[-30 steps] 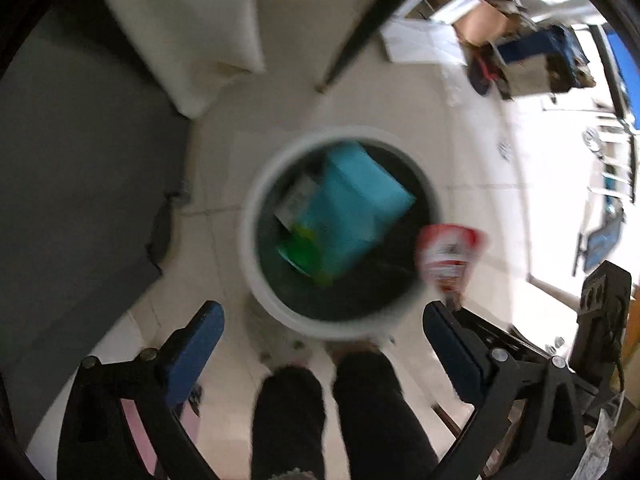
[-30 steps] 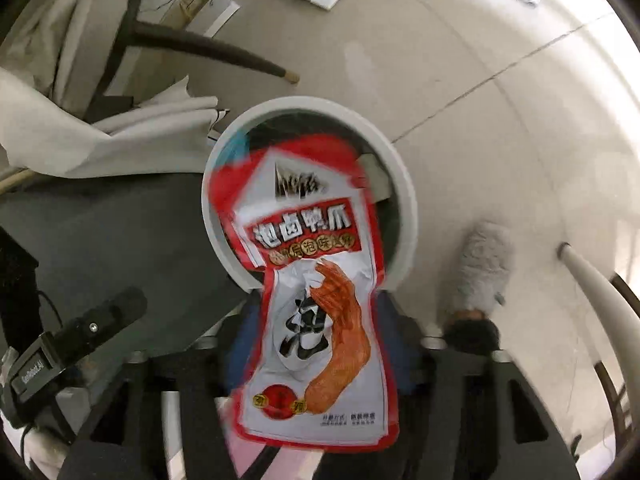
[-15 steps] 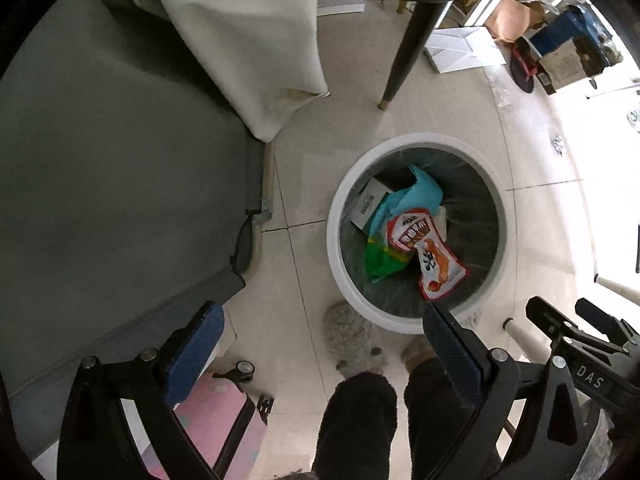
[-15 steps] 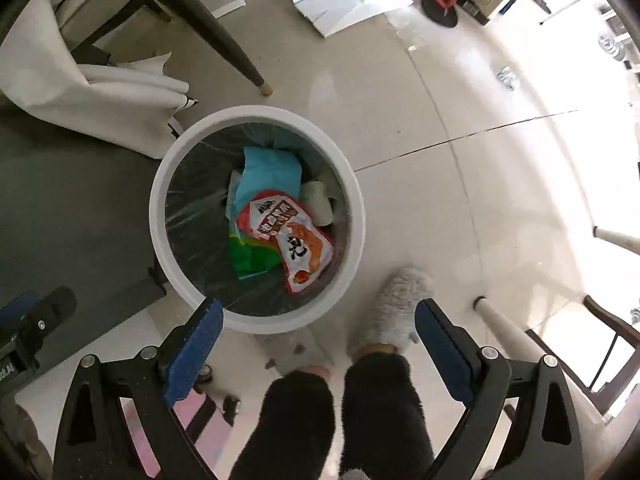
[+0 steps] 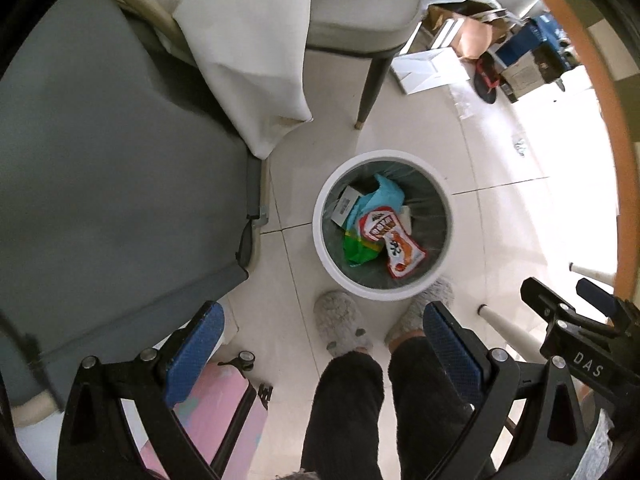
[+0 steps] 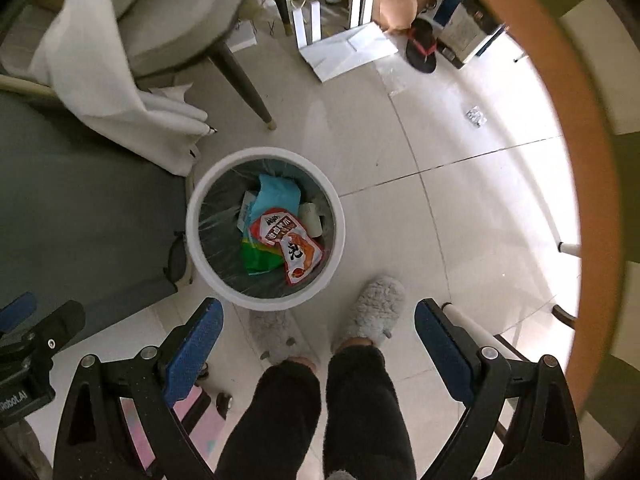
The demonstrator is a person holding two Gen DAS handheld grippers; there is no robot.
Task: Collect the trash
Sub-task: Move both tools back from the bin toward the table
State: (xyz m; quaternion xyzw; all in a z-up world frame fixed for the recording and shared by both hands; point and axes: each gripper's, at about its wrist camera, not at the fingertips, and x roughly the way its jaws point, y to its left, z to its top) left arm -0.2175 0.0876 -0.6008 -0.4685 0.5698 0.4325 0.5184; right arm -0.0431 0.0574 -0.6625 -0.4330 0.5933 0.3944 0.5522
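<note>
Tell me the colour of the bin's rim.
White; the bin rim shows best in the right wrist view.

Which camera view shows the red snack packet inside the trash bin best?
The right wrist view shows the red snack packet best: it lies nearer the picture's middle, with its print fairly sharp. The left wrist view shows the same packet in the trash bin, on the other wrappers, but less clearly.

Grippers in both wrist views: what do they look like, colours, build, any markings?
Left gripper and right gripper match: black triangular-cutout finger frames with silver bolts, blue textured pads. White "DAS" lettering marks the right gripper's body in the left view.
</note>
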